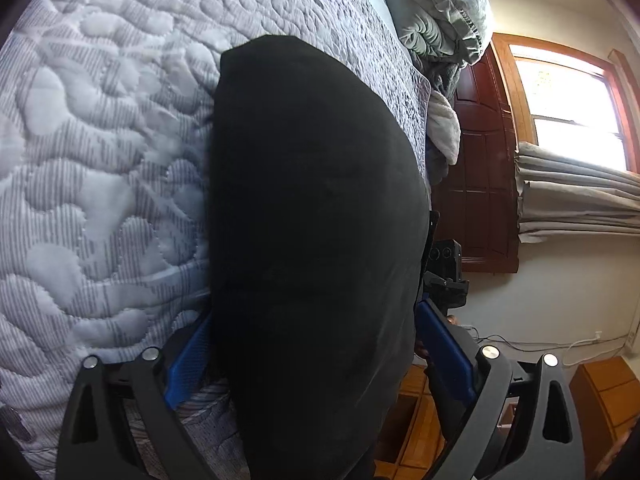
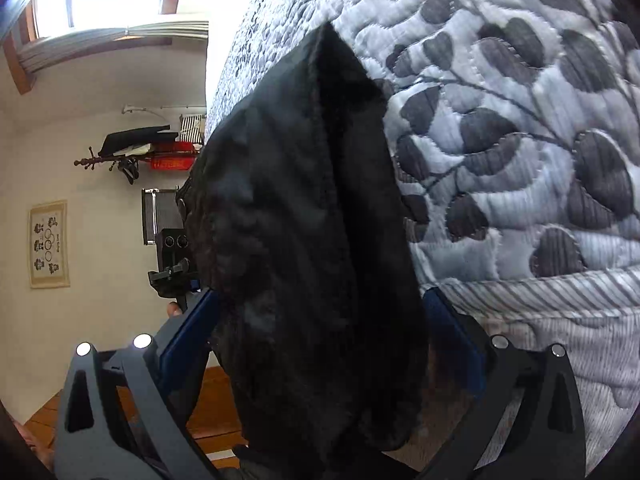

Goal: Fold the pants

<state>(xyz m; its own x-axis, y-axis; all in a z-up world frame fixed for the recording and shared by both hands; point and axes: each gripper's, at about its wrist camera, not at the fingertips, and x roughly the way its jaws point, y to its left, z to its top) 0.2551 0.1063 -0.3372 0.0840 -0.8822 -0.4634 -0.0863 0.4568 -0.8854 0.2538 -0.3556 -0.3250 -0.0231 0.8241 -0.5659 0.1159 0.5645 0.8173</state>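
Black pants (image 1: 316,208) lie on the quilted bedspread (image 1: 100,140) at the bed's edge and run between the blue pads of my left gripper (image 1: 316,344). Its jaws stand wide apart on either side of the cloth, not pinching it. In the right wrist view the pants (image 2: 304,220) rise as a bunched fold between the blue pads of my right gripper (image 2: 320,340), whose jaws also stand wide apart. Each gripper shows at the edge of the other's view: the right one (image 1: 444,276), the left one (image 2: 174,264).
A crumpled grey duvet (image 1: 440,4) lies at the bed's head. Beyond the bed edge are a dark wooden door (image 1: 484,168), a window with a curtain (image 1: 576,200), a wood floor (image 1: 600,392), and a coat rack (image 2: 136,152).
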